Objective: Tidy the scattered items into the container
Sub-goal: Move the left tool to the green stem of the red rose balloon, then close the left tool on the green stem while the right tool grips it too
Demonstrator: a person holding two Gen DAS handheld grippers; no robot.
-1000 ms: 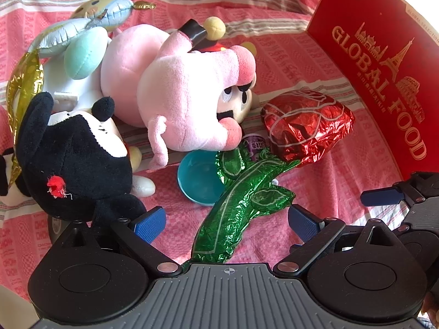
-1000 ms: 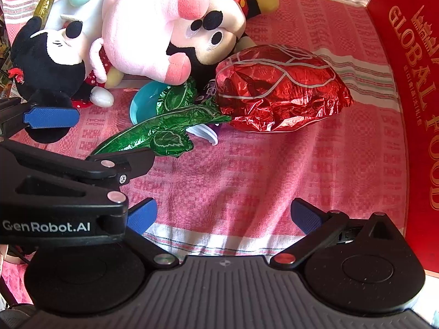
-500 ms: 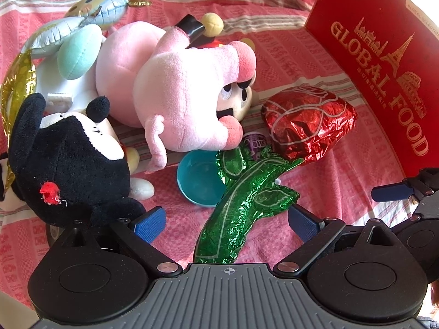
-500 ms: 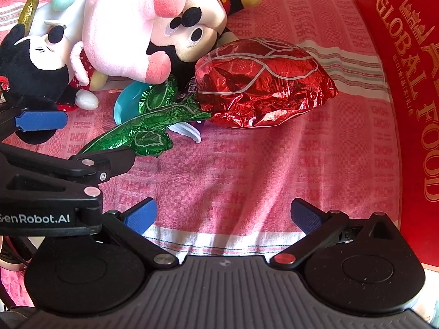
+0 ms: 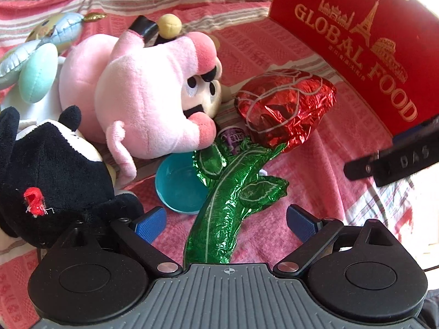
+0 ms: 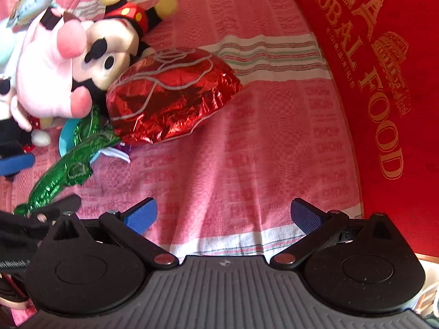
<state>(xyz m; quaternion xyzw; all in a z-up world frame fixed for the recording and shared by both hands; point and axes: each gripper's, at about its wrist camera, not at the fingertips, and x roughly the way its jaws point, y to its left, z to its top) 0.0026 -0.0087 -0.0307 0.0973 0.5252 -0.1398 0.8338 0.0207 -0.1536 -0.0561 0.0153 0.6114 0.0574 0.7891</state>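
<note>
Left gripper [image 5: 226, 220]: jaws apart, having just been closing a little; the green stem of the foil rose [image 5: 227, 205] lies between the blue pads, which do not press on it. The stem's lower end passes under the gripper body, as it did a second ago. The rose's red head [image 5: 285, 107] rests on the red-and-white cloth [image 5: 315, 181], just beside the red box [image 5: 356, 41] printed GLOBAL FOOD. A blue bowl [image 5: 175, 186] lies beside the stem, touching the pink plush toy [image 5: 142, 96]; a black plush toy [image 5: 49, 175] sits at lower left, against the left pad.

Right gripper [image 6: 222, 216]: jaws wide apart over bare cloth [image 6: 247, 164], nothing between them. Compared with a second ago, this view has shifted towards the box [image 6: 384, 109], which now fills more of the right side, while the rose head [image 6: 172, 96] and the plush mouse [image 6: 109, 54] sit further left. In the left view the right gripper's arm, formerly at lower right, now crosses the right edge higher up, blurred.
</note>
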